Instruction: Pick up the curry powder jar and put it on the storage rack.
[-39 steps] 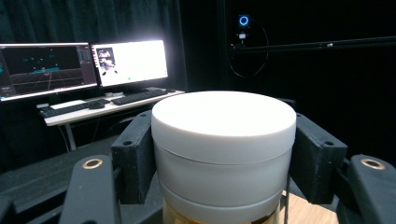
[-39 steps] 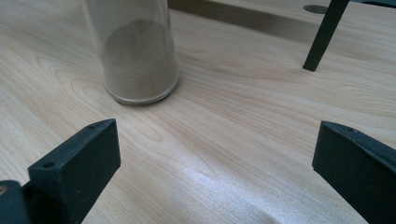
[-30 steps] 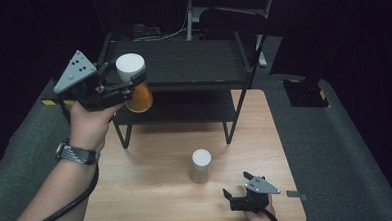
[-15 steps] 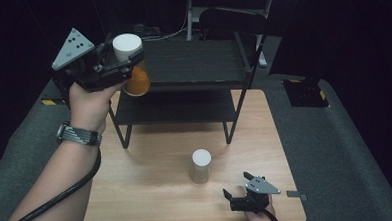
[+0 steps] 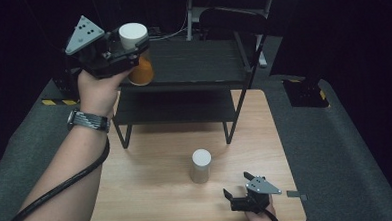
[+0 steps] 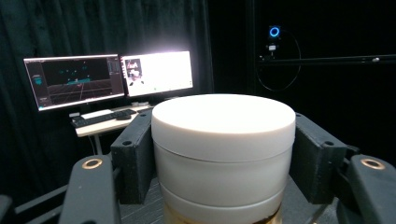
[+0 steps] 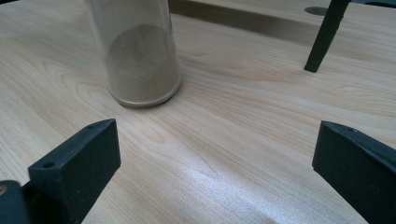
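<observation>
A jar with a white lid [image 5: 132, 35] and orange contents [image 5: 142, 73] hangs upright in the air by the left front corner of the black rack's top shelf [image 5: 197, 60]. My left gripper [image 5: 130, 52] is shut on it just under the lid; in the left gripper view both pads [image 6: 135, 154] press on the white jar top [image 6: 224, 135]. A second jar [image 5: 201, 165] with a white lid and brown powder [image 7: 140, 56] stands on the wooden table [image 5: 153, 202]. My right gripper [image 5: 237, 185] rests low at the front right, open, its jaws [image 7: 217, 140] apart with bare wood between them.
The black two-level rack stands at the table's back, its lower shelf [image 5: 179, 106] open at the front, and one leg [image 7: 324, 37] comes down near the right gripper. Grey matting [image 5: 336, 149] surrounds the table. Monitors [image 6: 112, 79] on a desk stand far behind.
My left hand has lifted the orange jar higher and carried it a little rightward and farther back toward the rack's top shelf. The right gripper and the brown jar have stayed put.
</observation>
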